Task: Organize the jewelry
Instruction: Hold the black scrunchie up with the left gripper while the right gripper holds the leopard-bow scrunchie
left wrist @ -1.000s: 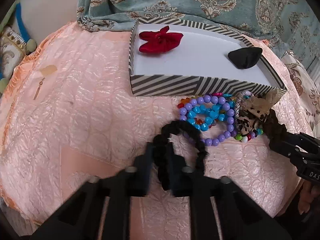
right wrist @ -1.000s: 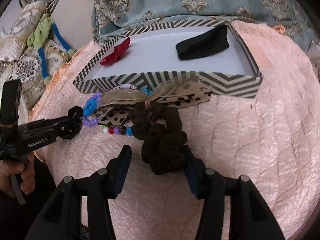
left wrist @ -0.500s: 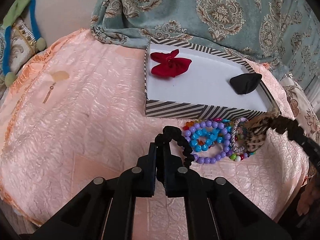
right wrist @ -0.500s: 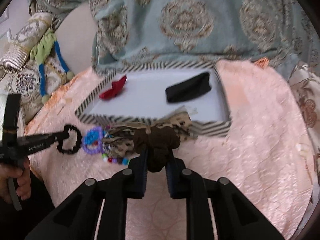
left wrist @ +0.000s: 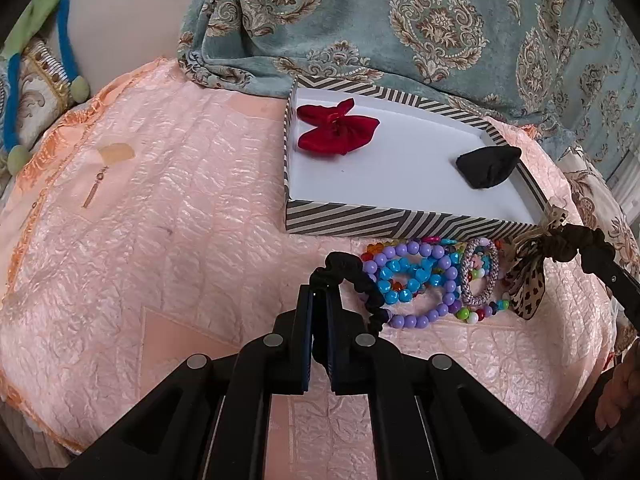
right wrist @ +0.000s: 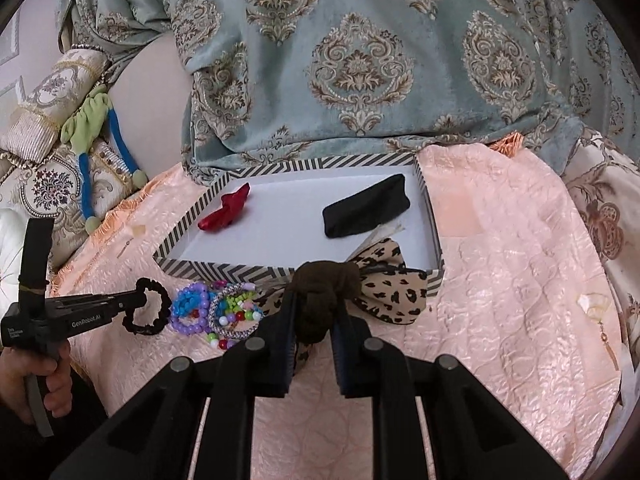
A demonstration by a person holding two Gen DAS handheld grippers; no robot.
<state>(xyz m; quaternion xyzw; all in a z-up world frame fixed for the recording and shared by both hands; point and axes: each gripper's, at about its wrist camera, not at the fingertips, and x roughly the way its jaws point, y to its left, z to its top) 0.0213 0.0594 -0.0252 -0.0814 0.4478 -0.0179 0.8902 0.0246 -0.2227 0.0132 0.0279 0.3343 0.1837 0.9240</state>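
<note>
**Both grippers holding hair ties above the pink bedspread**

My left gripper [left wrist: 319, 300] is pressed tight together on a thin black hair tie [left wrist: 352, 276], whose loop curls out to the right past the fingertips and hangs over the edge of the bead pile. My right gripper [right wrist: 314, 308] has just been closing and now pinches a brown scrunchie [right wrist: 324, 284], bunched up between the two fingers; a leopard-print bow [right wrist: 390, 292] attached to it spreads out to the right and droops against the front wall of the box.

The striped box [left wrist: 384, 222] sits open on the pink bedspread [left wrist: 180, 220], just behind the pile. Inside it, on the white floor, a red bow [left wrist: 336, 130] lies near the left wall and a folded black piece of cloth [left wrist: 486, 164] lies at the right wall, well apart from each other.

The bead bracelets [left wrist: 416, 280] lie in a heap on the bedspread, touching the front of the box: purple and blue beads, mixed coloured ones, and a sparkly ring-shaped band [left wrist: 478, 272] resting on top.

A patterned teal cloth [right wrist: 360, 60] hangs behind the box. In the right view my hand [right wrist: 44, 376] shows at the lower left, wrapped around the left gripper's handle
</note>
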